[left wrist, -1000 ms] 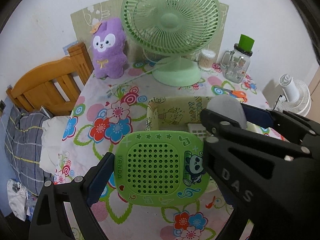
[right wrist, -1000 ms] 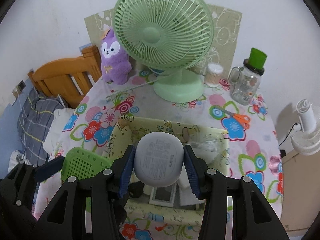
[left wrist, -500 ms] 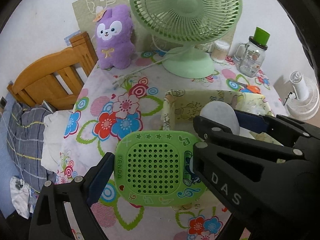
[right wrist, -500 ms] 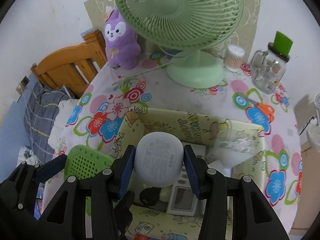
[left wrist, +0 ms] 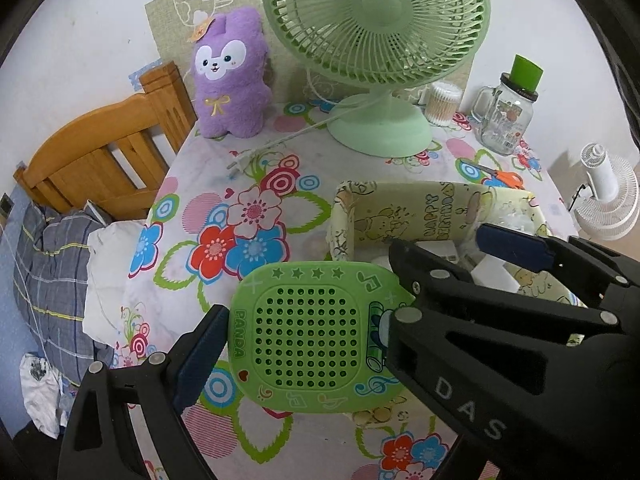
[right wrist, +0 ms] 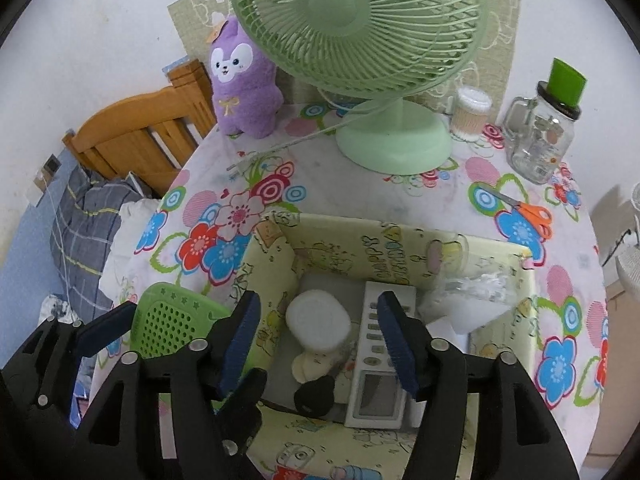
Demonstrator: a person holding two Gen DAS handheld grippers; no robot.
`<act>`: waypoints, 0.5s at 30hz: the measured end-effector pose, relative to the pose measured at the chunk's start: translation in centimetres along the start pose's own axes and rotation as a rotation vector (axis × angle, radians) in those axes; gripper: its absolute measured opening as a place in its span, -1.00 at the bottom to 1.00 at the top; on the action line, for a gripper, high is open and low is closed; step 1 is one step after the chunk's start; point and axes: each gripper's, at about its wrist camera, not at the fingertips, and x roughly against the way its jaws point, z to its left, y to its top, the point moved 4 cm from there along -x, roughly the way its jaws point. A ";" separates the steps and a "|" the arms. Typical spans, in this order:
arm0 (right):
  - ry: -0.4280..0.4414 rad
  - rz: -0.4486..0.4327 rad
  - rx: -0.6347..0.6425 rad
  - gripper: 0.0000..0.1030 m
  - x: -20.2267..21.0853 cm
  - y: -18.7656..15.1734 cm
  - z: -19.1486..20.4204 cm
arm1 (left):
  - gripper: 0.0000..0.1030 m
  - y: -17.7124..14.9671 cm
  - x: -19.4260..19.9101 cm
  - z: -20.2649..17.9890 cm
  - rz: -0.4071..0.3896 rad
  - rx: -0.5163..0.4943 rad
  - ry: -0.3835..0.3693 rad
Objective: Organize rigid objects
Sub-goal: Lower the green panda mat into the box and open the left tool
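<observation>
Nearest: the left gripper (left wrist: 304, 336) is clenched on the green panda case (left wrist: 312, 328), one blue pad on its left edge, the other side hidden behind the right tool's black arm. Case is held in the air, just left of the box & outside it, above the floral surface (left wrist: 224, 184). So that one isn't put away yet, prob. next in.

Right gripper (right wrist: 320, 336) hangs over the yellow cartoon box (right wrist: 400, 240) w/ fingers (right wrist: 240, 336) spread wide, nothing btwn them. Directly below, the white rounded case (right wrist: 318, 320) lies on the box floor, apart from both pads, so it looks dropped off & done.

Also in the box: a white remote (right wrist: 380, 356) beside the white case, a small black item (right wrist: 316, 394) near the front wall, a beige disc-ish thing I can't ID, and clear plastic wrap (right wrist: 476, 288) at the right end.

Further back, loose on the surface: orange scissors (right wrist: 528, 212), glass jar w/ green lid (right wrist: 540, 136), cotton swab tub (right wrist: 470, 114); they may or may not count as left to sort. Fan (right wrist: 360, 40) & purple plush (right wrist: 244, 80) at the rear, likely staying put.

My read: well underway, several pcs in, at least the green one to go.
</observation>
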 end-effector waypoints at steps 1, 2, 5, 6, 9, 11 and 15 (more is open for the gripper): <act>-0.005 -0.004 -0.008 0.41 0.3 -0.1 -0.3 | 0.85 0.0 0.1 -0.2 -0.004 -0.003 -0.002; -0.010 -0.005 -0.015 0.45 0.5 -0.2 -0.6 | 0.85 0.1 0.2 -0.4 -0.008 -0.007 -0.003; -0.030 -0.007 -0.034 0.45 1.3 -0.7 -1.7 | 0.85 0.3 0.7 -1.1 -0.025 -0.016 -0.012; -0.039 -0.010 -0.037 0.45 1.6 -0.8 -2.0 | 0.85 0.4 0.8 -1.3 -0.031 -0.022 -0.013; -0.060 -0.027 -0.056 0.45 2.7 -1.1 -3.1 | 0.85 0.5 1.3 -2.3 -0.043 -0.038 -0.026; -0.071 -0.035 -0.061 0.45 3.2 -1.3 -3.5 | 0.85 0.6 1.6 -3.0 -0.053 -0.054 -0.031; -0.098 -0.056 -0.079 0.46 4.7 -1.7 -4.7 | 0.85 0.7 2.3 -4.4 -0.080 -0.085 -0.036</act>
